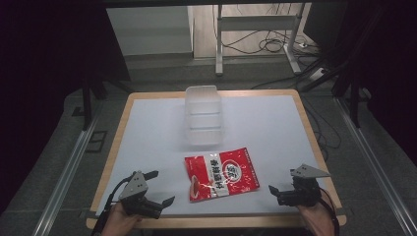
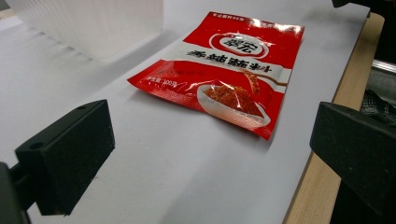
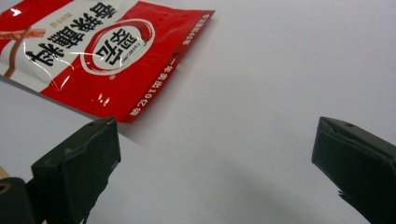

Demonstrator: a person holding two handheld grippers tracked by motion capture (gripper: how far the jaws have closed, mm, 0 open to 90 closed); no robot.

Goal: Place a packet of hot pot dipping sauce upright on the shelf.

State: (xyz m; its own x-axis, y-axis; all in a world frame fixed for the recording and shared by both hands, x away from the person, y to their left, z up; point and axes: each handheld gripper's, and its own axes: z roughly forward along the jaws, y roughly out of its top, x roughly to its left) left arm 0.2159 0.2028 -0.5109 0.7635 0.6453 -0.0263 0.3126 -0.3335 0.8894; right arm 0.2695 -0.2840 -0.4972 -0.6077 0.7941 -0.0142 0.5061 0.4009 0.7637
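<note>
red seasoning pouch (image 1: 222,174) lies flat near the table's (image 1: 147,128) near edge, untouched, with the clear plastic container (image 1: 203,115) empty just beyond it. our left gripper (image 1: 156,188) and right gripper (image 1: 276,191) flank it, jaws wide, holding nothing; we judge nothing has begun.

red packet (image 3: 100,51) — white table (image 3: 261,79), jaws apart

A red and white seasoning packet (image 1: 222,173) lies flat near the counter's (image 1: 147,128) front edge; a clear plastic container (image 1: 203,114) sits toward the back edge.
</note>
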